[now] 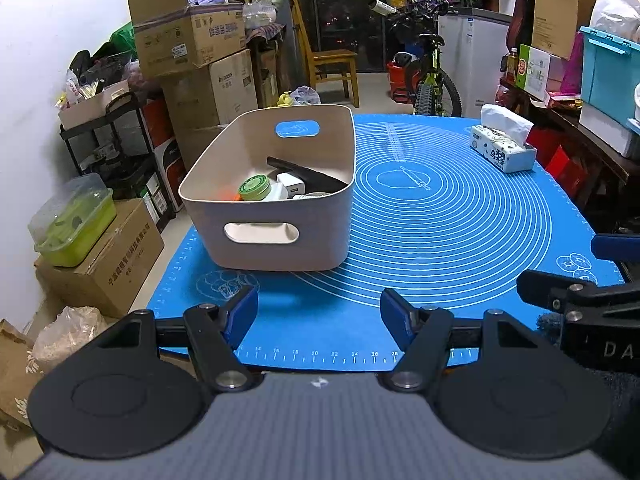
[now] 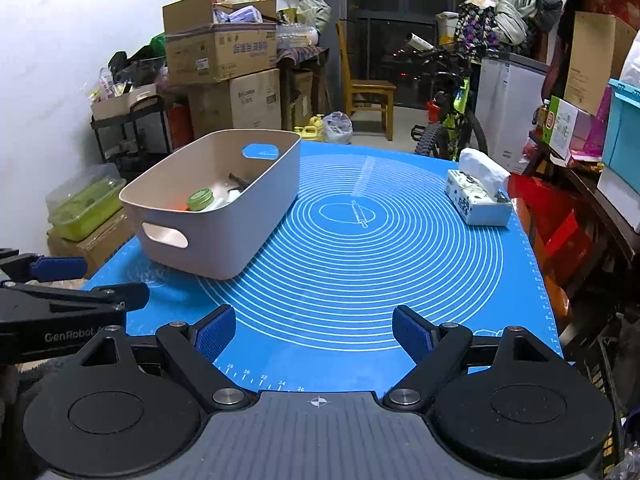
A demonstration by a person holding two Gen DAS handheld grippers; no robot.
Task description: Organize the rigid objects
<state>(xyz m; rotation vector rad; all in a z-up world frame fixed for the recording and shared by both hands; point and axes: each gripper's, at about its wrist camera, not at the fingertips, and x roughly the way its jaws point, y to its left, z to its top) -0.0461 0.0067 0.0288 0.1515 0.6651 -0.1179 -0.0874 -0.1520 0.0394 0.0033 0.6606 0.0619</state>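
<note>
A beige bin [image 1: 280,236] [image 2: 224,248] with cut-out handles stands on the left half of the blue mat [image 1: 460,232] [image 2: 360,264]. Inside it lie a green round tin [image 1: 254,188] [image 2: 200,199], a white charger [image 1: 291,185], a black flat object [image 1: 308,174] and something orange, partly hidden by the near wall. My left gripper [image 1: 319,314] hovers open over the mat's near edge, just short of the bin, nothing between its blue pads. My right gripper [image 2: 314,334] is open and empty too, over the near middle of the mat, to the right of the bin.
A tissue box [image 1: 502,148] [image 2: 478,198] sits at the mat's far right. Cardboard boxes [image 1: 192,40], a black shelf cart and a green lidded tray [image 1: 74,220] crowd the left side. A chair, a bicycle [image 1: 432,80] and a cluttered shelf stand behind and right.
</note>
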